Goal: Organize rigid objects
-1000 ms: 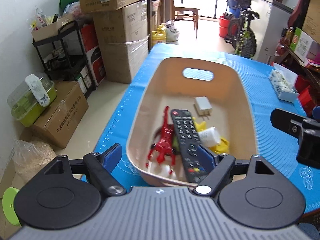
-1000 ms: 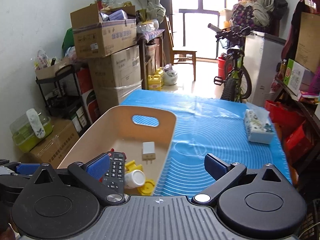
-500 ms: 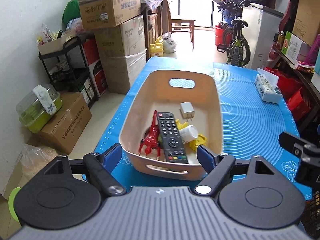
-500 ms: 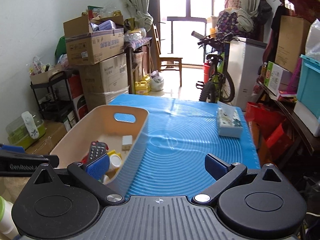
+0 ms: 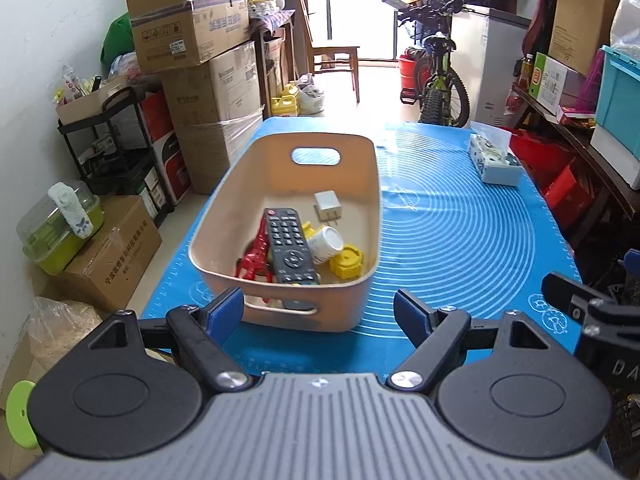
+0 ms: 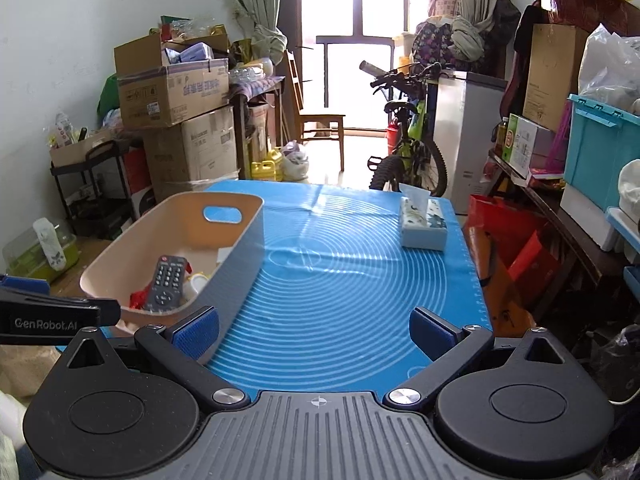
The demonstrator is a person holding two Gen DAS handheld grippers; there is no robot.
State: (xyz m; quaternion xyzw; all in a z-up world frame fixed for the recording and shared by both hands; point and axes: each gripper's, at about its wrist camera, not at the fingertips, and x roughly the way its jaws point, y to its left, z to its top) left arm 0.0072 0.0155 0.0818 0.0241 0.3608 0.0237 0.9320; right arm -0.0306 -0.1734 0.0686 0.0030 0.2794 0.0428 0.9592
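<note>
We see a beige plastic bin [image 5: 372,216] on the blue mat [image 5: 460,240], holding a black remote control [image 5: 289,246], white charger [image 5: 328,207] and yellow cap [image 5: 346,261]. Left gripper [image 5: 319,307] and right gripper [image 6: 314,330] both gape wide, empty.
</note>
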